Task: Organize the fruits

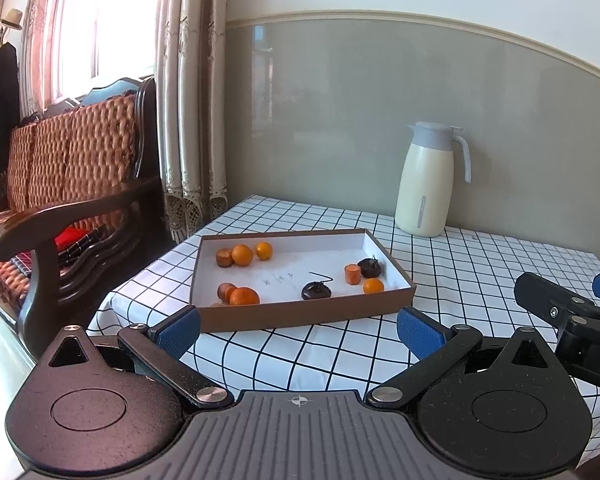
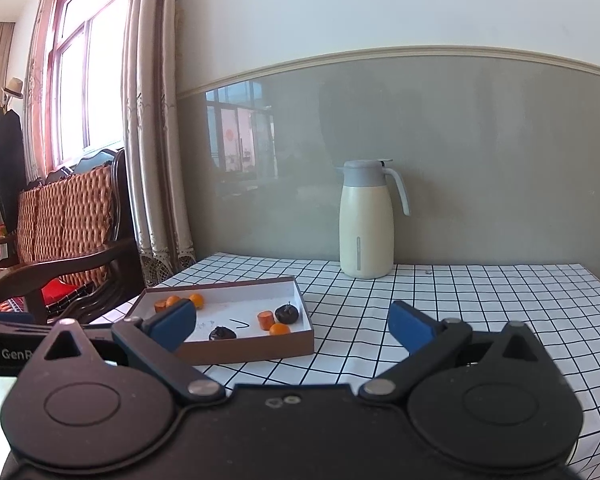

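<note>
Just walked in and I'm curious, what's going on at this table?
A person holds two grippers over a checked table, sorting fruit. The left gripper and right gripper are both open and empty, short of the shallow box. Small oranges and dark fruits lie mixed inside. A thermos jug stands behind.

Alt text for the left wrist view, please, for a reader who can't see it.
A shallow brown box on a checked tablecloth holds small orange and dark fruits, scattered. The open left gripper hangs just short of it, empty. A cream jug stands behind; the right gripper shows at right.
</note>
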`<state>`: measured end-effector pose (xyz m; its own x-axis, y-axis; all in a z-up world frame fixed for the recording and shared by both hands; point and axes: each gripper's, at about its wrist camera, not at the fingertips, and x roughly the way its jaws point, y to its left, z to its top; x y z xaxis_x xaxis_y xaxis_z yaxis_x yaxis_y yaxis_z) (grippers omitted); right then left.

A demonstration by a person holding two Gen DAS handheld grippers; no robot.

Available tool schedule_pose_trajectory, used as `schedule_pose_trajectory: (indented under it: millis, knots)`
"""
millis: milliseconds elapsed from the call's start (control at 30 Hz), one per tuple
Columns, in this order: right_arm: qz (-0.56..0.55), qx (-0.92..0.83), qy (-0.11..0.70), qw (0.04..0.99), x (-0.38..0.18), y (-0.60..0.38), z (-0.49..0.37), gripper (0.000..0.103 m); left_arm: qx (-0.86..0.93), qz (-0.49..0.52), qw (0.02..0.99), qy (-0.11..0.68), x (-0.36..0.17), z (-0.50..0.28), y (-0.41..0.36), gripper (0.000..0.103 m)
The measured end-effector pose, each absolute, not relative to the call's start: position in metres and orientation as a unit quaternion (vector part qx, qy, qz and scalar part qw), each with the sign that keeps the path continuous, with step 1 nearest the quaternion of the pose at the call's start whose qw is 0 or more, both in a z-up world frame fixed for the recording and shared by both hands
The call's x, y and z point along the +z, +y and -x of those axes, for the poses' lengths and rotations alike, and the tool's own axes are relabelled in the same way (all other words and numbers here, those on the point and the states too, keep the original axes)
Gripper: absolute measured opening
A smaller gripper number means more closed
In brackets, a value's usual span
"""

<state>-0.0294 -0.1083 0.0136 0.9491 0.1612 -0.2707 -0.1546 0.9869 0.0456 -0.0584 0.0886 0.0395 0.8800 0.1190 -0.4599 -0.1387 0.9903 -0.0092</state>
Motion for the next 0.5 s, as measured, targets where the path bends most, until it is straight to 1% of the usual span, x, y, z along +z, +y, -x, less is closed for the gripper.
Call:
schedule_pose_trajectory:
  millis: [500]
  knots:
    - [-0.011, 0.084, 0.137, 0.987, 0.015, -0.1069, 0.0302, 0.097, 0.066, 0.021, 0.969, 0.237, 0.0373, 0.0564, 0.0895, 0.103]
